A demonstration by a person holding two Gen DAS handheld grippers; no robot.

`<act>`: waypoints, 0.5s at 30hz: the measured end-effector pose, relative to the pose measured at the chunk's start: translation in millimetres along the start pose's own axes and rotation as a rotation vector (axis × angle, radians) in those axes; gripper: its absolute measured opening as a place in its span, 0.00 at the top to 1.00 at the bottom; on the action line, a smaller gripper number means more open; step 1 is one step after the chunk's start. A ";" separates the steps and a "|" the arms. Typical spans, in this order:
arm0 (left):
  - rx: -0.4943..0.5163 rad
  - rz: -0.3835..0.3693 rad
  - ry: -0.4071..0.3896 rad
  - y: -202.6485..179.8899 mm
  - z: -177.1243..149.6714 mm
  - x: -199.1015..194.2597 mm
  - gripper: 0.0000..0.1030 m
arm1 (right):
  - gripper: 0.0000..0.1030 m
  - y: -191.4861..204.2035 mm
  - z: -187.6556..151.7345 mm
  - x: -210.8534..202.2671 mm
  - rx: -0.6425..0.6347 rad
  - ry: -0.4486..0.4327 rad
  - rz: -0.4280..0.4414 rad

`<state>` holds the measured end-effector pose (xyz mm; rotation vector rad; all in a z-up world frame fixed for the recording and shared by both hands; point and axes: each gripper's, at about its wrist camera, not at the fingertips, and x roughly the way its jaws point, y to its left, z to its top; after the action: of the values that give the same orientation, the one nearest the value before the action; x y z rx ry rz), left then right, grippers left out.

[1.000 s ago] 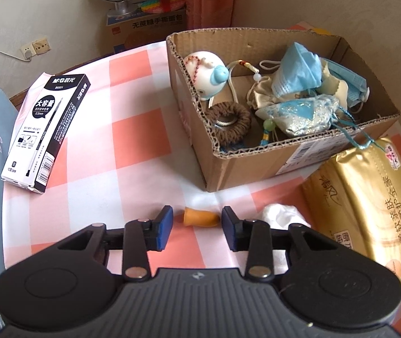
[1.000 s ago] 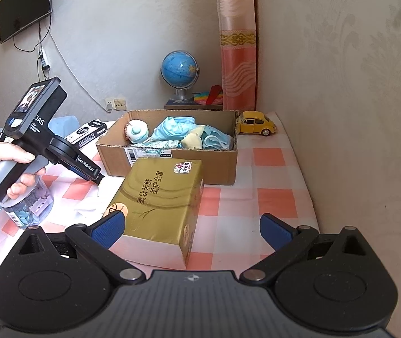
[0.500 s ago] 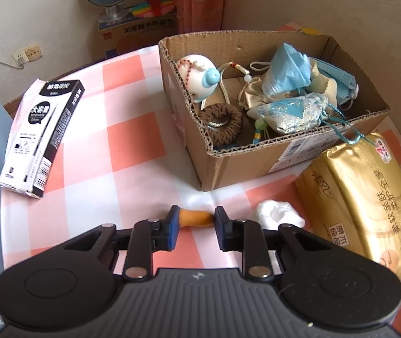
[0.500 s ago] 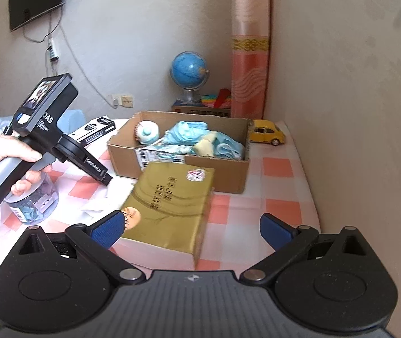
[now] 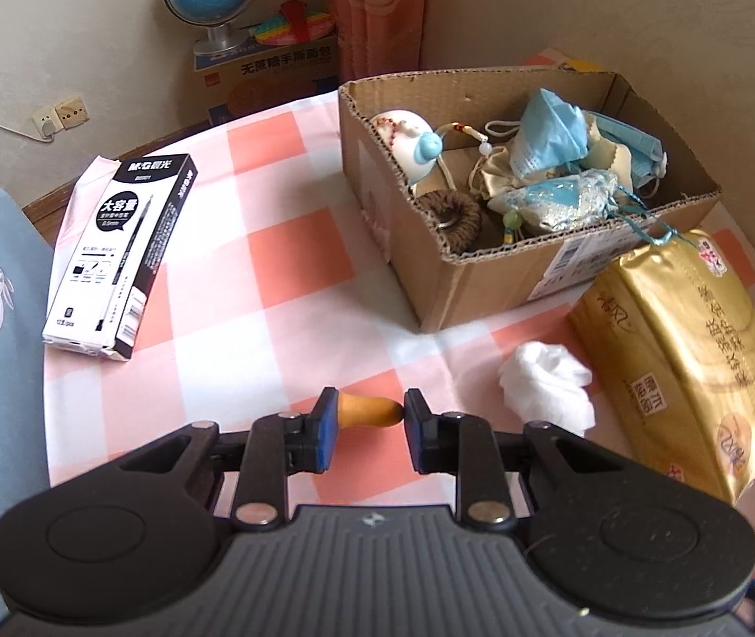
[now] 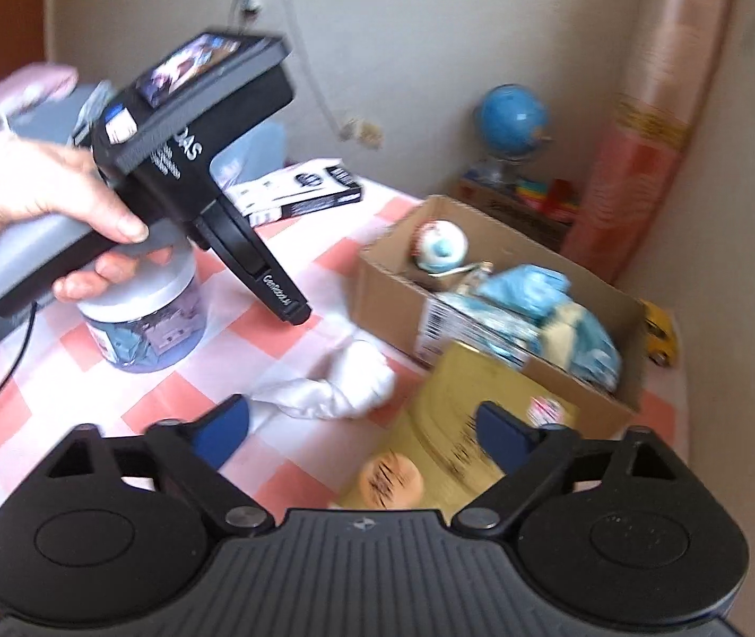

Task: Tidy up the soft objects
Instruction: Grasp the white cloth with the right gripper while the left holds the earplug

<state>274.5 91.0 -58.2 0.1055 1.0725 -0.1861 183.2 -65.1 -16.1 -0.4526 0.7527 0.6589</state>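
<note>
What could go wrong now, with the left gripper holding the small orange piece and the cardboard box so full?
1. The left gripper pinches the orange piece only at its two ends, so it may slip out.
2. The cardboard box is crowded with masks and pouches, so the piece may land on the pile and roll off.
3. The open right gripper is near the white tissue and may drag it.

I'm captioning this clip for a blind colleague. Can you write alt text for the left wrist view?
The left gripper is shut on a small orange foam earplug above a pink-and-white checked tablecloth. Beyond it stands an open cardboard box holding blue face masks and pouches. A crumpled white tissue and a gold tissue pack lie right, a black-and-white pen box left.
</note>
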 end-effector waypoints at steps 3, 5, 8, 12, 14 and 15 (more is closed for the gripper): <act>-0.004 0.000 -0.006 3.7 -0.9 -2.1 0.76 | 0.19 5.2 12.8 18.0 -0.046 0.032 0.030; -0.010 0.001 -0.008 6.7 -0.6 -2.9 0.76 | 0.25 7.0 21.3 31.3 -0.062 0.062 0.048; -0.018 0.008 -0.009 11.1 -0.1 -3.4 0.76 | 0.35 10.6 32.4 49.3 -0.097 0.094 0.035; -0.026 0.013 -0.011 16.6 -0.1 -4.1 0.76 | 0.41 13.3 37.5 68.8 -0.123 0.134 0.028; -0.029 0.014 -0.013 18.7 0.3 -4.3 0.76 | 0.42 13.6 38.0 77.2 -0.131 0.150 0.020; -0.030 0.014 -0.012 19.5 0.3 -3.8 0.76 | 0.43 13.8 38.0 80.9 -0.133 0.156 0.016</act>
<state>276.9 110.4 -54.7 0.0849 1.0617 -0.1575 236.1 -2.1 -53.6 -0.6255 0.8633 0.6966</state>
